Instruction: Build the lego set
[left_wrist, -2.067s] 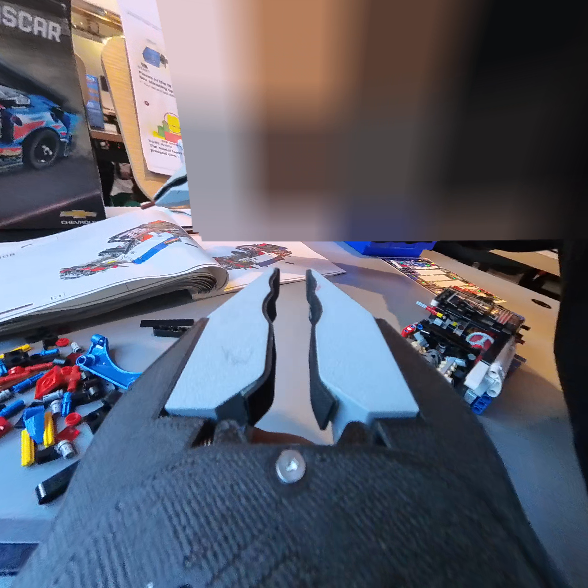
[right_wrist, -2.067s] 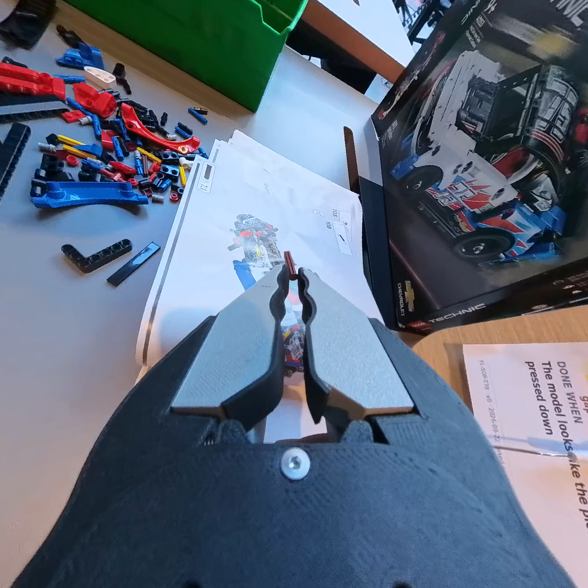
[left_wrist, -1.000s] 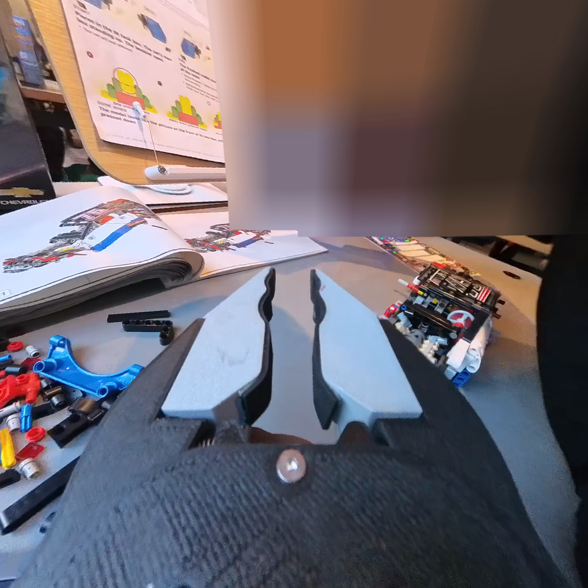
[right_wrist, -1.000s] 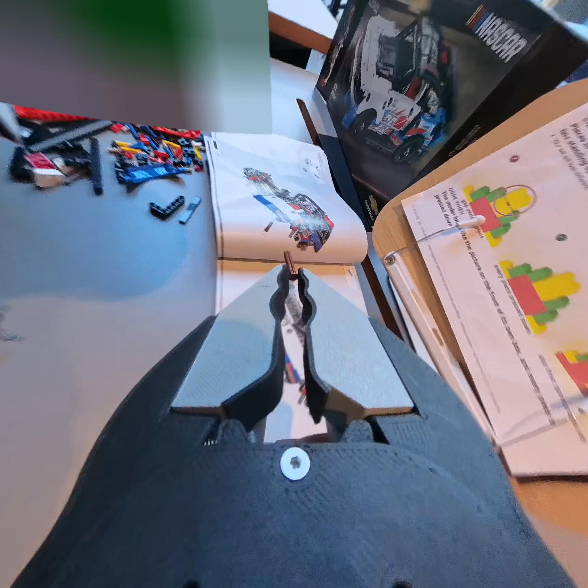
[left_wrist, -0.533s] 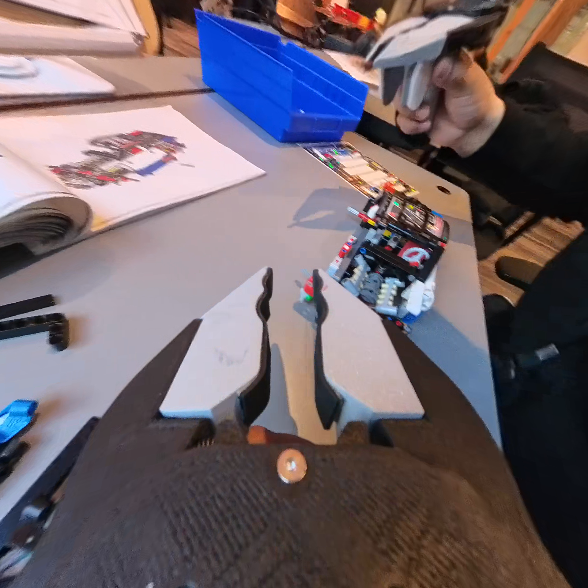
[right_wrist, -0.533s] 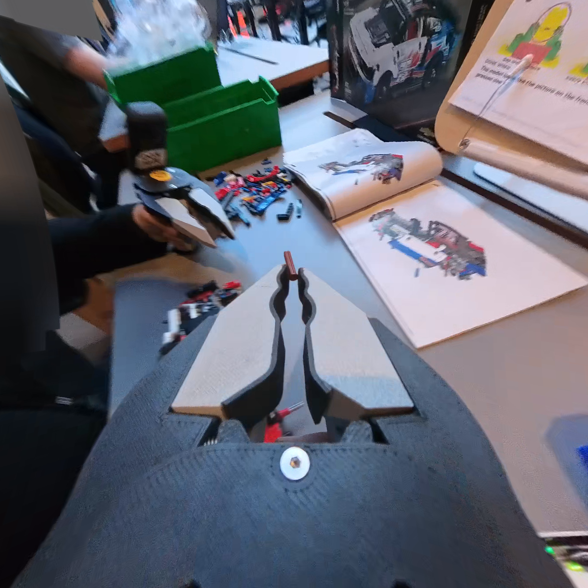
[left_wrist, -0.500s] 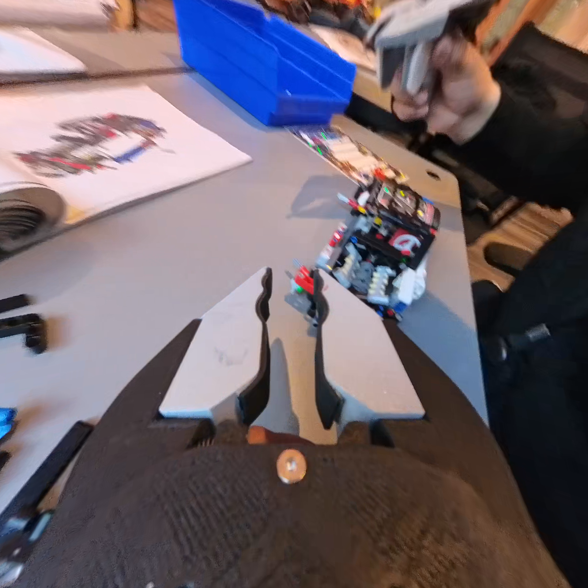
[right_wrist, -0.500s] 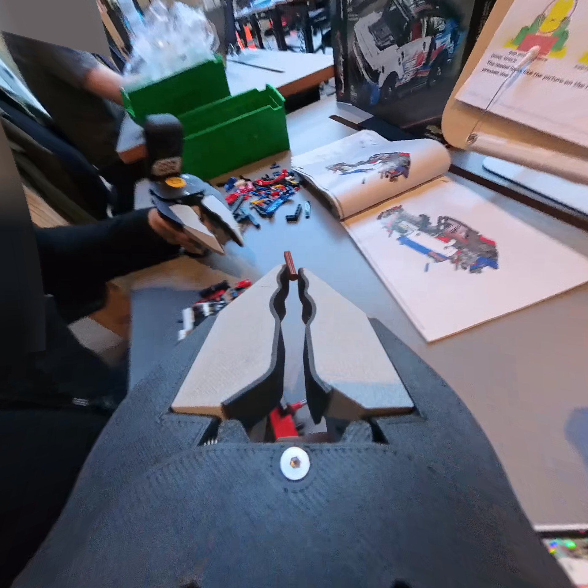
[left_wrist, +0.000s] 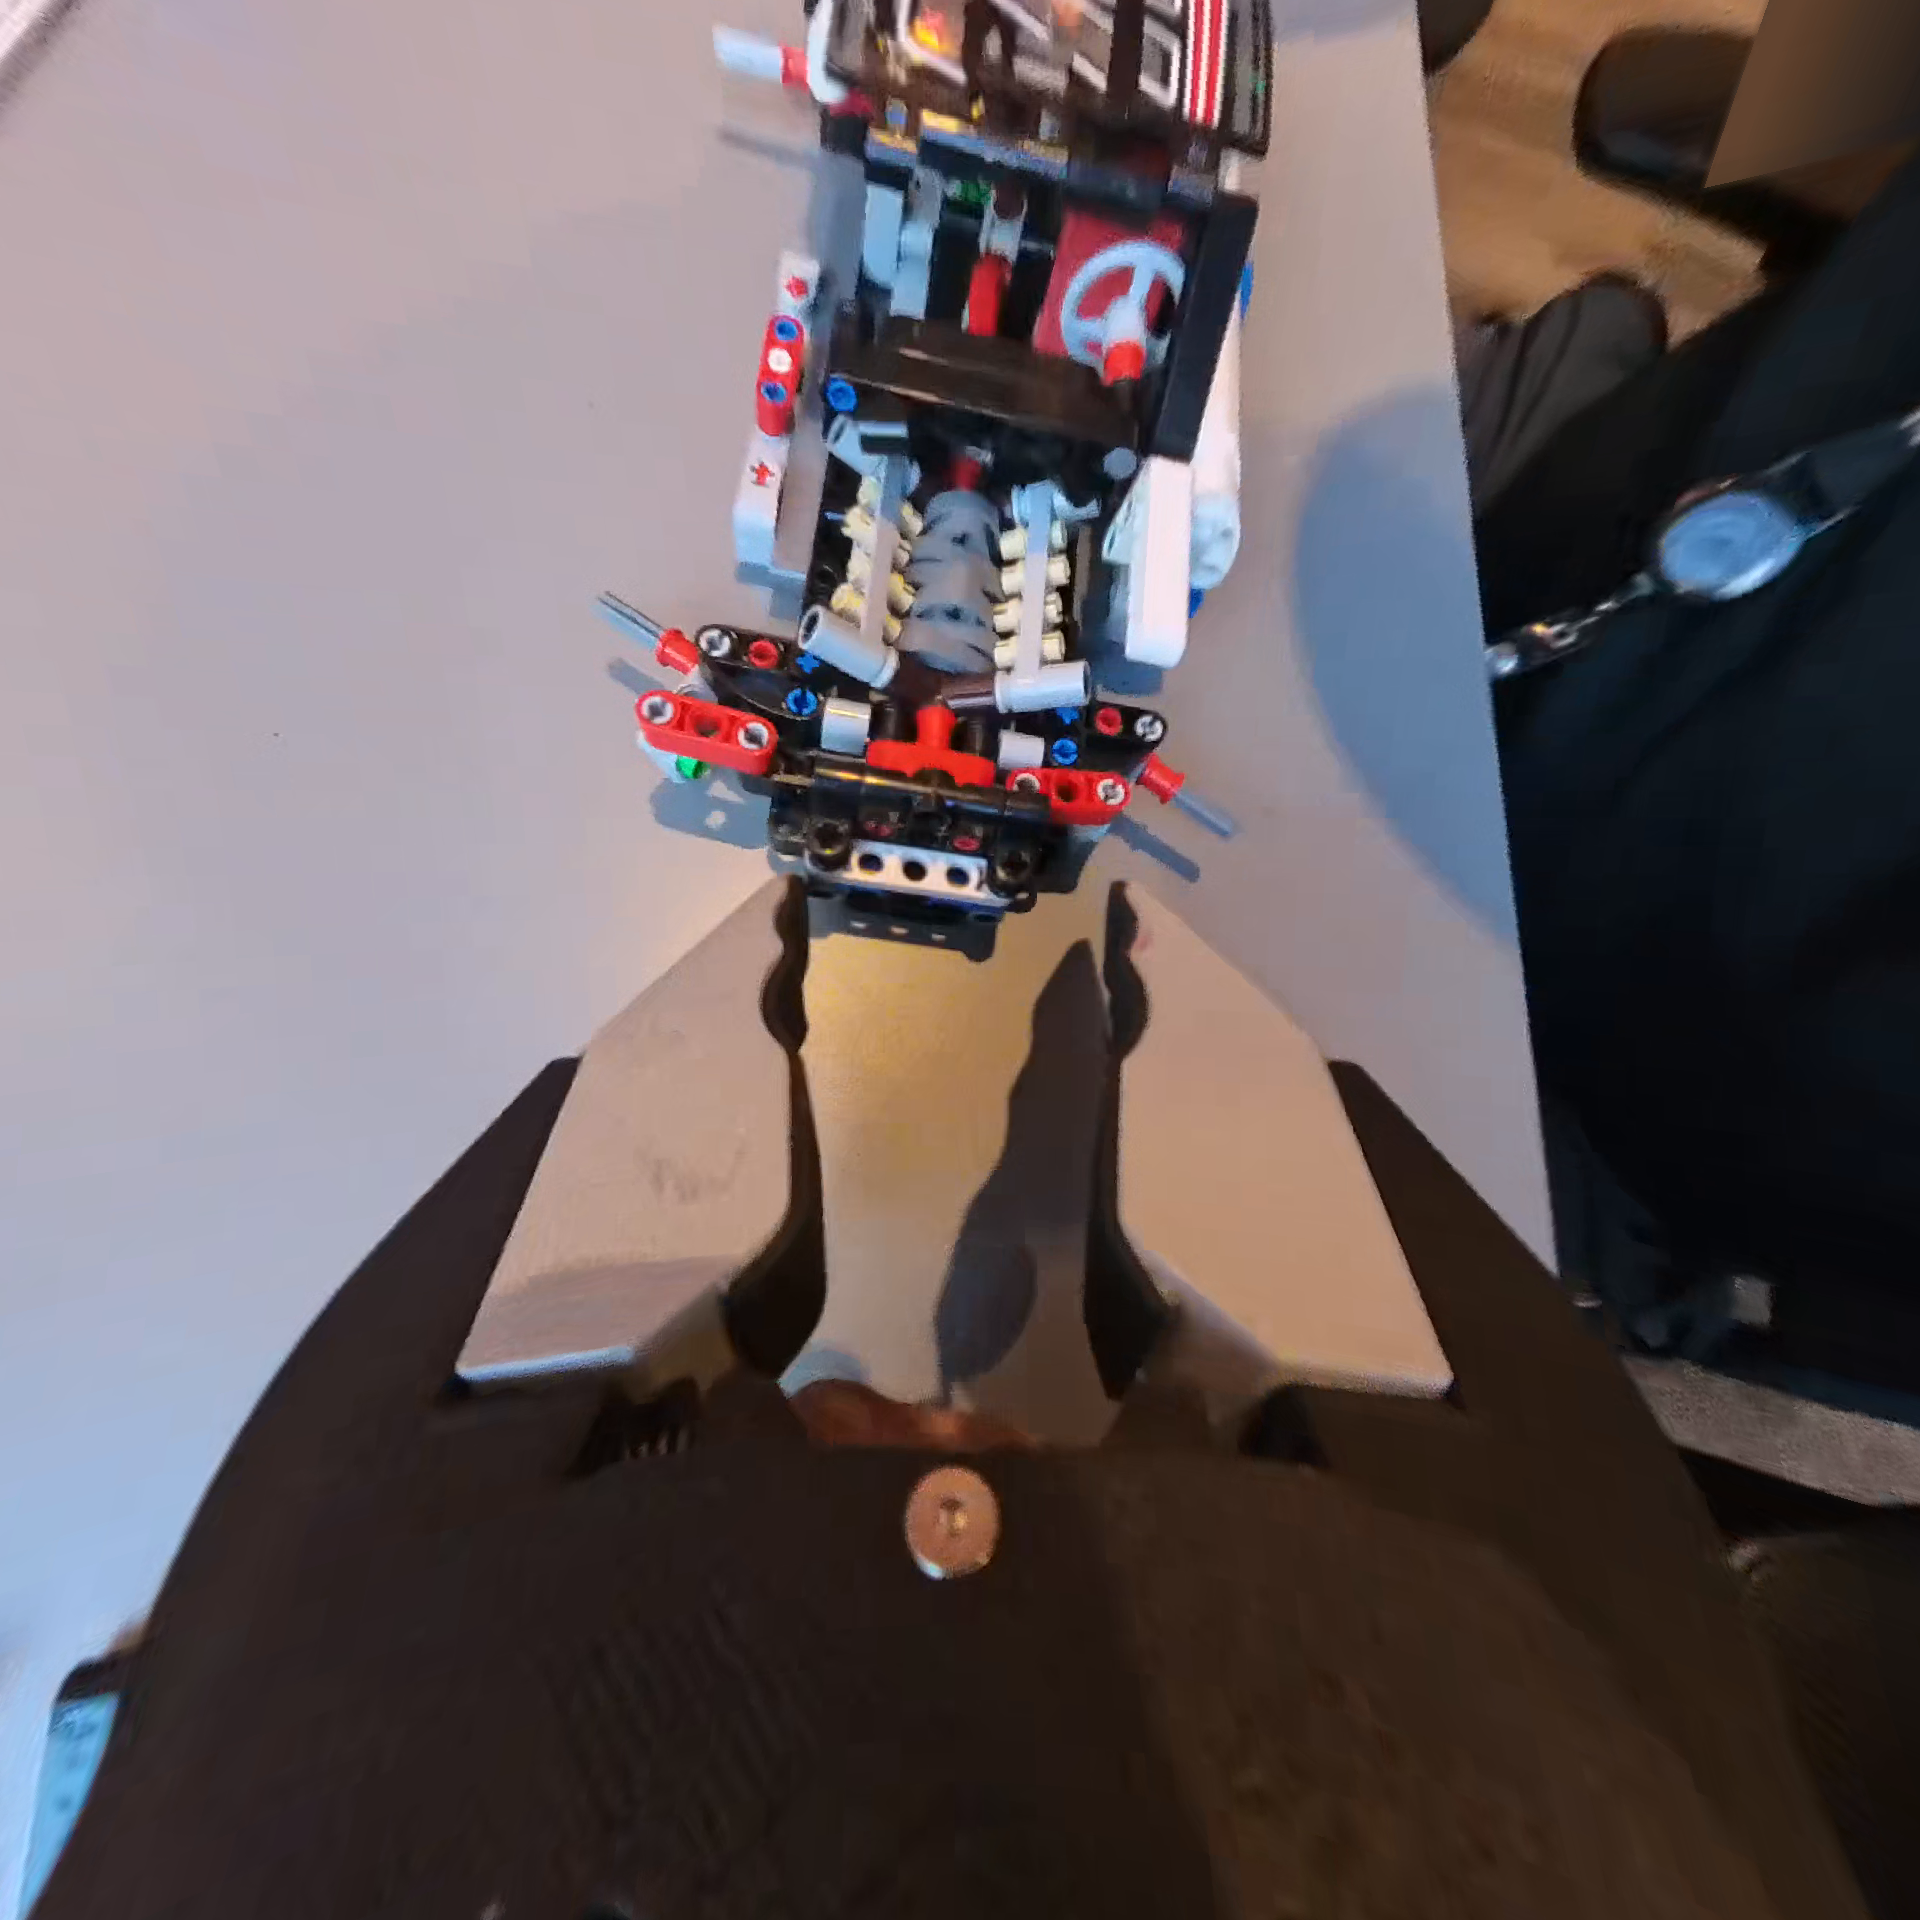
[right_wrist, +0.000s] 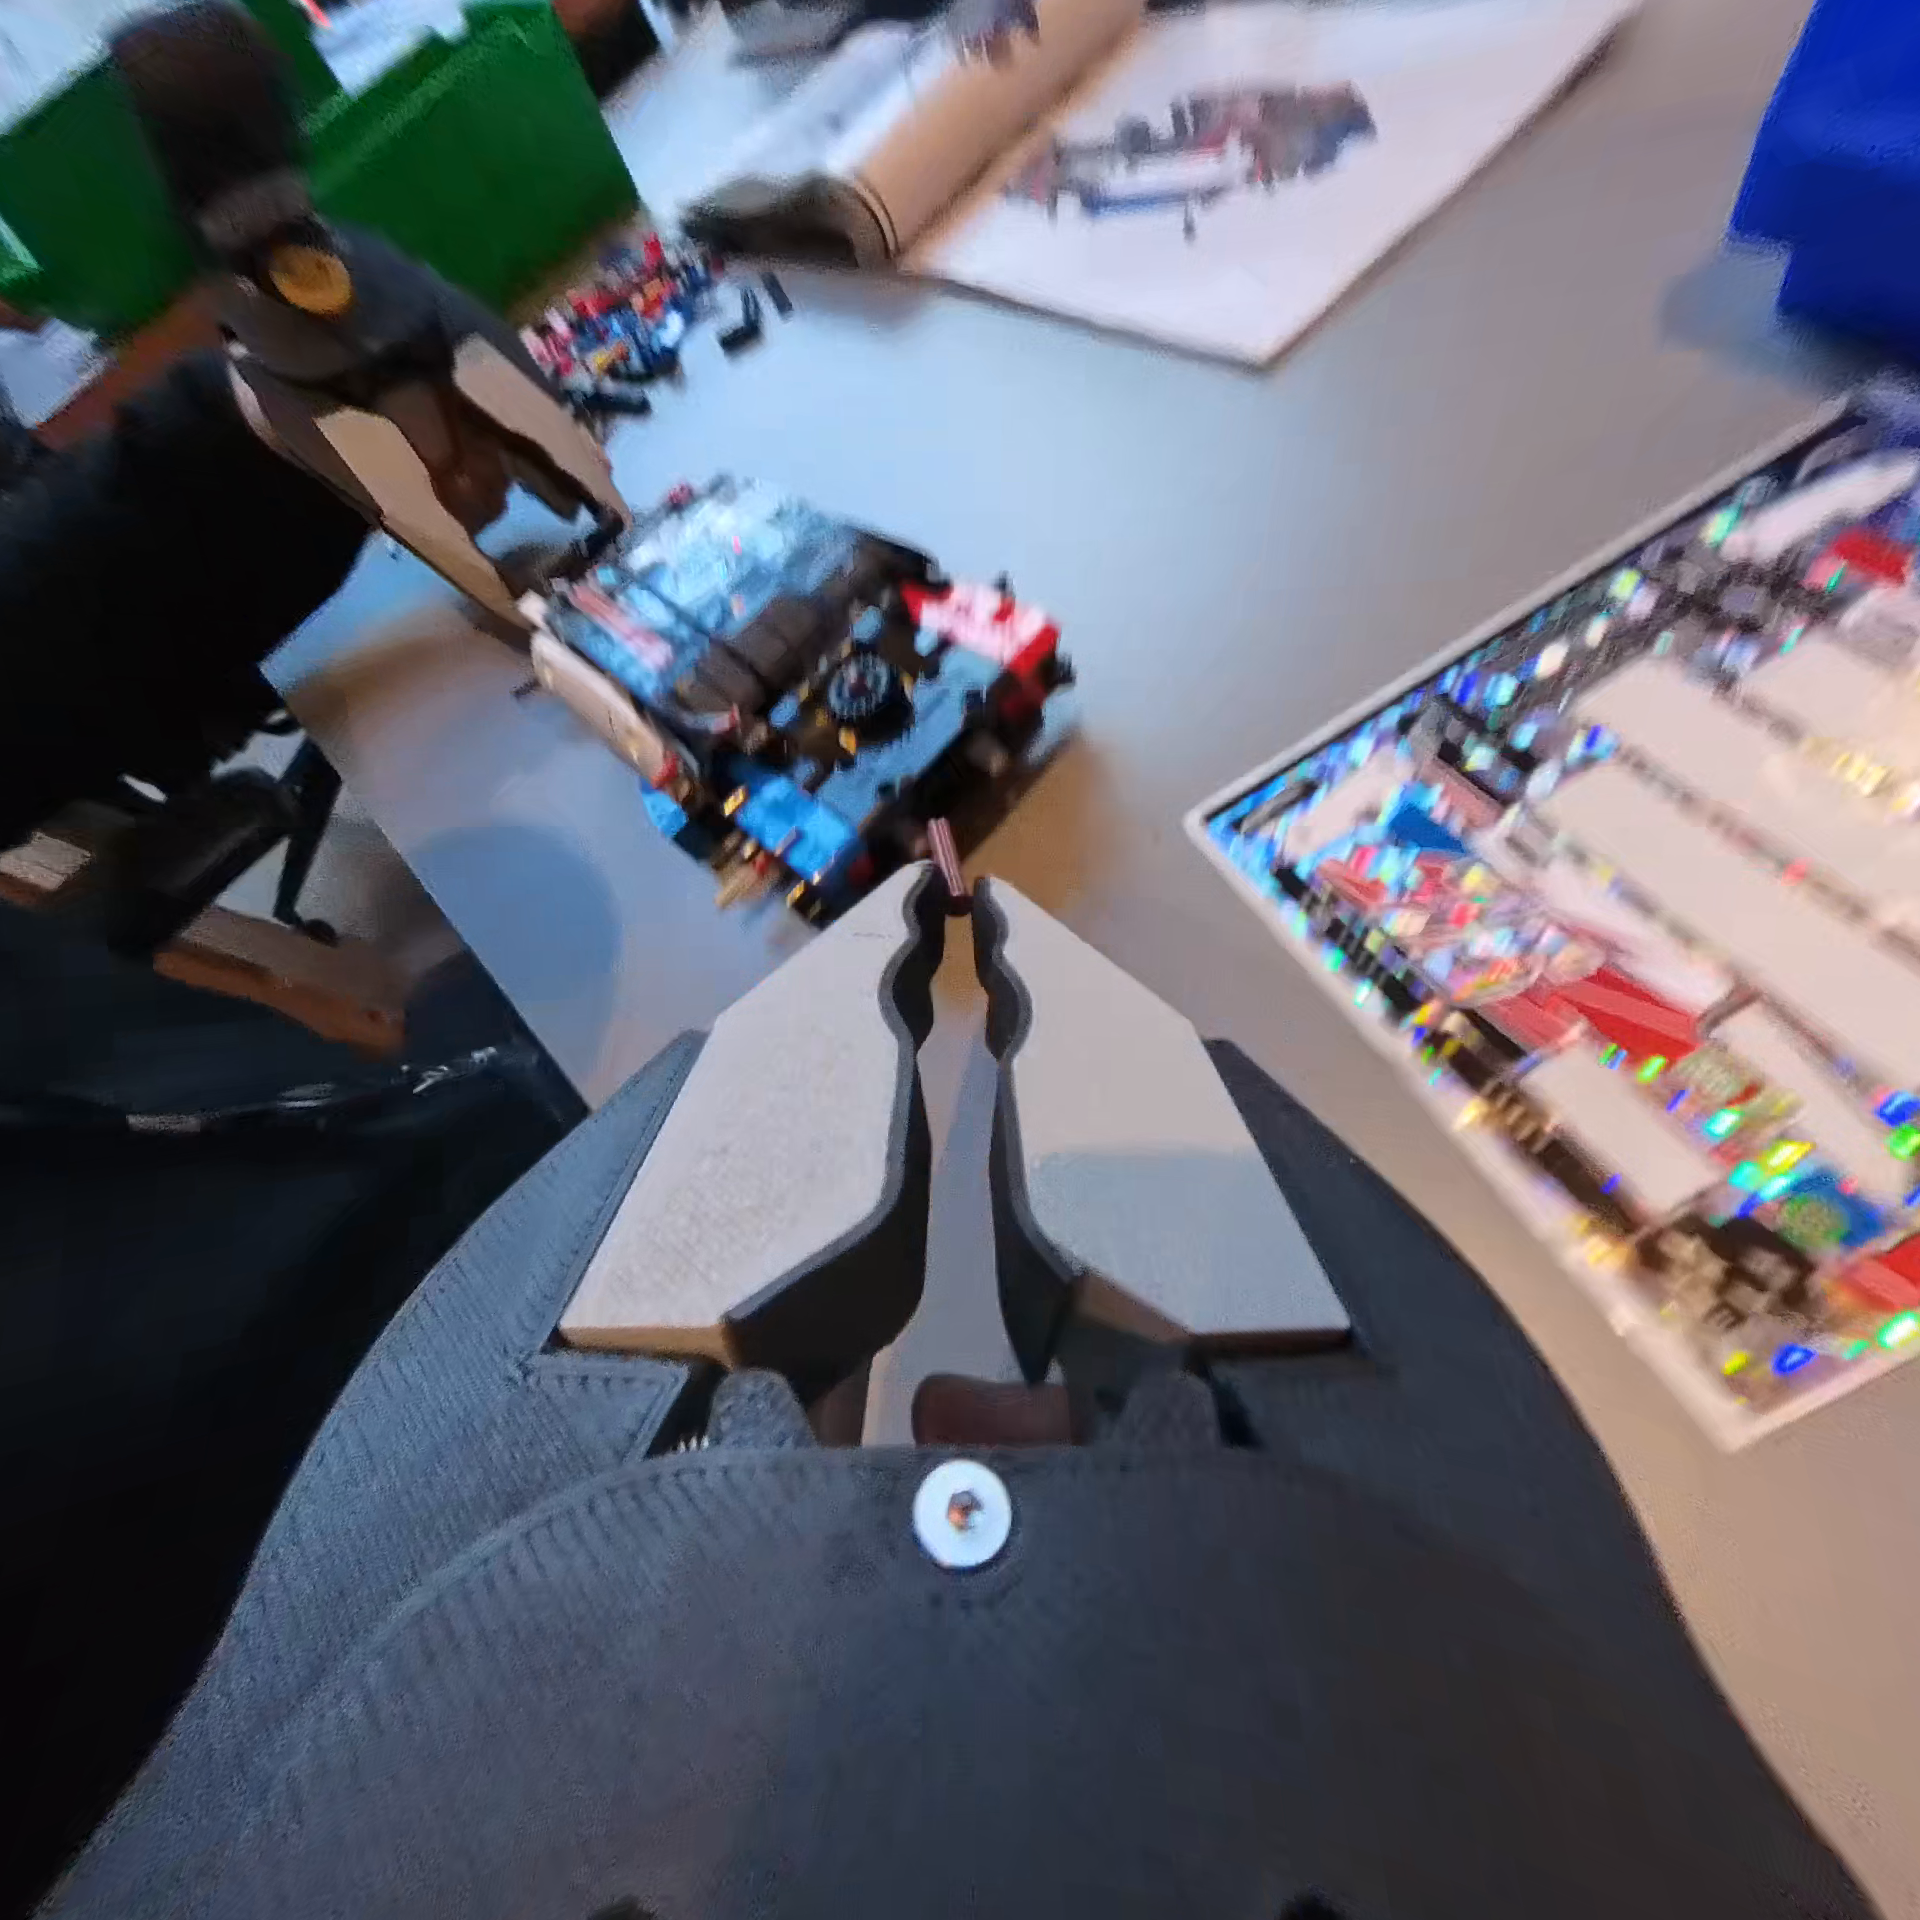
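The half-built black, white and red lego car (left_wrist: 977, 499) stands on the grey table, right in front of my left gripper (left_wrist: 951, 914). The left jaws are wide open and empty, just short of the car's front end. In the right wrist view the car (right_wrist: 800, 686) lies ahead and to the left. My right gripper (right_wrist: 948, 902) is shut on a small dark red pin (right_wrist: 945, 868) that sticks out past its tips, close to the car's near end. The left gripper (right_wrist: 551, 561) shows there at the car's far end.
A colourful sticker sheet (right_wrist: 1621, 935) lies on the right. The open instruction book (right_wrist: 1143, 177), a pile of loose pieces (right_wrist: 623, 322), green bins (right_wrist: 436, 145) and a blue bin (right_wrist: 1839, 177) are farther back. The table's edge (left_wrist: 1475, 665) runs close beside the car. Across from one pair of fingers to the other is roughly 30 centimeters.
Both grippers have swung from the instruction book toward the car. The left gripper has come down to the car's front and opened wider. The right still holds the pin.
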